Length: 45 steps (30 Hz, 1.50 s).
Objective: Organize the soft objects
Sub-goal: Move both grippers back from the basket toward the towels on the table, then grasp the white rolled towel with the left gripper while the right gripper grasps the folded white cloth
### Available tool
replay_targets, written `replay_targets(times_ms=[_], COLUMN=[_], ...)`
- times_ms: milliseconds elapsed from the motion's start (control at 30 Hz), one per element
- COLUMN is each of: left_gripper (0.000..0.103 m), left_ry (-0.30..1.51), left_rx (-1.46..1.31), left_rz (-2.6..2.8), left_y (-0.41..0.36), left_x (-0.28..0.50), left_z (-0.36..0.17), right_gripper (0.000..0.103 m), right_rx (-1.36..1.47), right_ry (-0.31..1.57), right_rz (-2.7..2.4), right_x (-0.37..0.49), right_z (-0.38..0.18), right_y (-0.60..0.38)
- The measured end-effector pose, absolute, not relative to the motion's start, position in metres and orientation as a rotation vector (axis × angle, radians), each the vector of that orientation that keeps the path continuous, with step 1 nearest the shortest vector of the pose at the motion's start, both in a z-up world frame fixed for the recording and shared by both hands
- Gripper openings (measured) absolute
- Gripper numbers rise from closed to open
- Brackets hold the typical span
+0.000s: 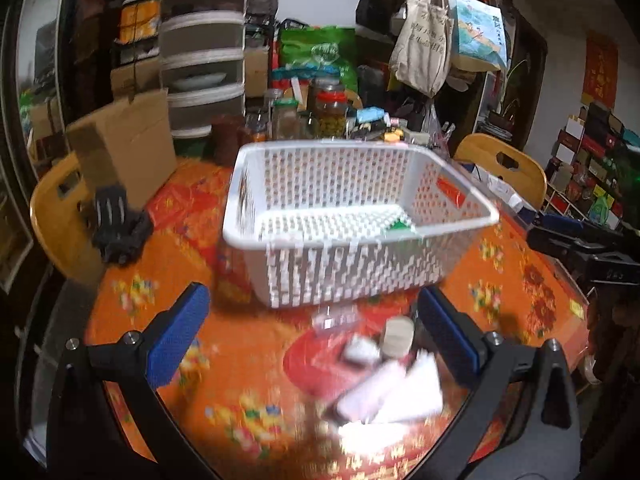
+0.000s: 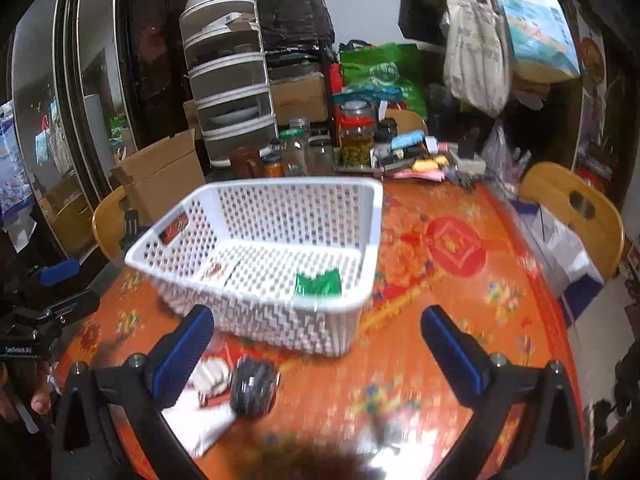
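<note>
White perforated basket [image 2: 256,240], green packet [image 2: 318,283] inside; worktop [image 2: 440,280] is covered in orange-red floral pattern; blue pads [image 1: 178,336] are seen.

Tabletop [image 2: 440,360] is covered by an orange-red floral cloth. A white perforated plastic basket [image 2: 360,248] is set near its middle. Blurred white soft items [image 1: 392,392] and a dark rolled item [image 2: 253,390] are seen on the near edge. Jars [image 2: 356,136] are lined along the far side.
</note>
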<state>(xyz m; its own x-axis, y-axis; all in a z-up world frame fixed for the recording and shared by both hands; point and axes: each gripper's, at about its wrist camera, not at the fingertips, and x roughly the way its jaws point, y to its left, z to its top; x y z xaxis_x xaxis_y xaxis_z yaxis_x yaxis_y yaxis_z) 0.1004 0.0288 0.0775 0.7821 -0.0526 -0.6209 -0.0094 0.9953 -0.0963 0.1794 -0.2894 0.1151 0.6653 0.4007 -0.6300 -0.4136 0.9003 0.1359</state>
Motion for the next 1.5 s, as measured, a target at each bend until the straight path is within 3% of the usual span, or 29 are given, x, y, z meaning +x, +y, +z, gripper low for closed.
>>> replay_targets(times_ms=[400,867,1000,1133,1300,1500], left_gripper=[0.103,0.101,0.092,0.07,0.05,0.036], left_ry=[0.795,0.796,0.801,0.811,0.801,0.76], left_rx=[-0.153,-0.172,-0.169,-0.165,-0.135,-0.133], left_rz=[-0.086,-0.146,-0.157,-0.162,-0.173,-0.139], left_y=[0.014,-0.001,-0.002,-0.006,-0.016,-0.014], left_x=[0.07,0.075,0.081,0.085,0.087,0.077], left_z=[-0.02,-0.042,-0.046,-0.052,-0.056,-0.052], right_gripper=[0.102,0.089,0.081,0.075,0.075,0.075], right_rx=[0.013,0.054,0.044,0.015,0.023,0.025], right_ry=[0.785,0.836,0.851,0.864,0.862,0.861], right_rz=[0.541,0.6,0.617,0.638,0.628,0.653], right_x=[0.128,0.097,0.088,0.083,0.085,0.083], right_z=[0.04,0.001,-0.008,-0.014,-0.015,-0.014], right_y=[-0.284,-0.264,-0.257,-0.245,-0.246,-0.244])
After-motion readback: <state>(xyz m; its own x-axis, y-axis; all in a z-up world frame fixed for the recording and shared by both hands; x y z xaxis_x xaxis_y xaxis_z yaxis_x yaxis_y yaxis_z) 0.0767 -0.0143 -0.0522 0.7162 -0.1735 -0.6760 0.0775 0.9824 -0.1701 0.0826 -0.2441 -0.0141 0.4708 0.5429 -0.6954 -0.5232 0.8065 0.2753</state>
